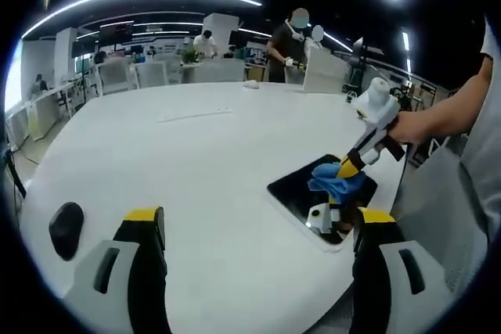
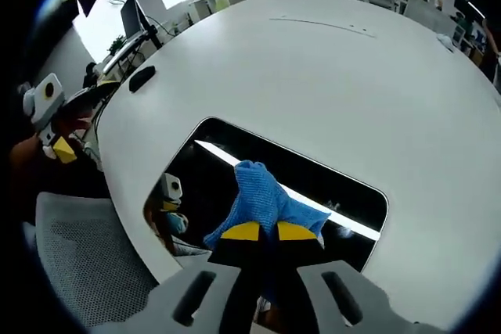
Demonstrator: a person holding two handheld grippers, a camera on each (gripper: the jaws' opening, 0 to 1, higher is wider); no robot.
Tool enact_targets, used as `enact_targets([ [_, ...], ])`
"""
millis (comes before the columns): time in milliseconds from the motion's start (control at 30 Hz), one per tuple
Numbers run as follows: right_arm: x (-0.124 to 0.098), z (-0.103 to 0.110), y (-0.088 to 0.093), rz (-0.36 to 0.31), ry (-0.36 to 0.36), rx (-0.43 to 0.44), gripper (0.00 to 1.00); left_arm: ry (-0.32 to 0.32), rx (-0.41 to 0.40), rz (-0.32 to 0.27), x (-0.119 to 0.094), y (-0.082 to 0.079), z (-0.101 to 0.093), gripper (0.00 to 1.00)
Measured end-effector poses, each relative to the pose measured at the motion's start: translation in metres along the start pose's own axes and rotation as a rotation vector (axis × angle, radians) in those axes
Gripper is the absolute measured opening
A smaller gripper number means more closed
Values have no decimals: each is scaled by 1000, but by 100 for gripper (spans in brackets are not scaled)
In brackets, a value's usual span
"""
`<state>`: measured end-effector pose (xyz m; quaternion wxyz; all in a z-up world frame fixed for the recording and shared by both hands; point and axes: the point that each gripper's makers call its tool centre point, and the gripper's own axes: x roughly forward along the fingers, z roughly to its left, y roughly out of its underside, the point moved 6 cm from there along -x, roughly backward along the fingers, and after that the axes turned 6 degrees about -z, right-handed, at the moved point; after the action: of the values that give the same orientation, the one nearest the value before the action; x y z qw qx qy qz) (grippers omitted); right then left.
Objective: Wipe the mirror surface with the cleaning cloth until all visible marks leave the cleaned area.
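A dark rectangular mirror (image 2: 205, 163) lies flat on the white table (image 2: 329, 76) near its edge. The blue cleaning cloth (image 2: 258, 193) rests bunched on the glass, and my right gripper (image 2: 269, 232) is shut on it, pressing it to the mirror. In the left gripper view the right gripper (image 1: 349, 167) comes in from the right, held by a person's hand, with the blue cloth (image 1: 337, 181) on the mirror (image 1: 293, 192). My left gripper (image 1: 260, 220) hovers over the table left of the mirror, jaws wide open and empty. It also appears small at the left edge as the left gripper (image 2: 61, 149).
A black mouse (image 1: 66, 229) lies on the table to the left of the mirror, the same mouse (image 2: 142, 77) near the table's rim. A grey mesh chair (image 2: 78, 263) stands by the near edge. People and desks (image 1: 203, 44) are far behind.
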<state>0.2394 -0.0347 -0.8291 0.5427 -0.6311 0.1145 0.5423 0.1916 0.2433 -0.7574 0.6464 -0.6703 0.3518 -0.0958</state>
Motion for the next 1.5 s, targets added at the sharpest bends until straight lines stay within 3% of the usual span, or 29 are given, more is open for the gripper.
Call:
enact_targets([
  [567,-13,10,22,-24,-4,40,0,11,-2,13,2,2,-8,99],
  [900,-20,17,36,-25,-10,63,0,11,-10,14,2,8,-1,99],
  [1500,-32,33,55,6,-48,83,0,9,-36,17,3,13,-5,99],
])
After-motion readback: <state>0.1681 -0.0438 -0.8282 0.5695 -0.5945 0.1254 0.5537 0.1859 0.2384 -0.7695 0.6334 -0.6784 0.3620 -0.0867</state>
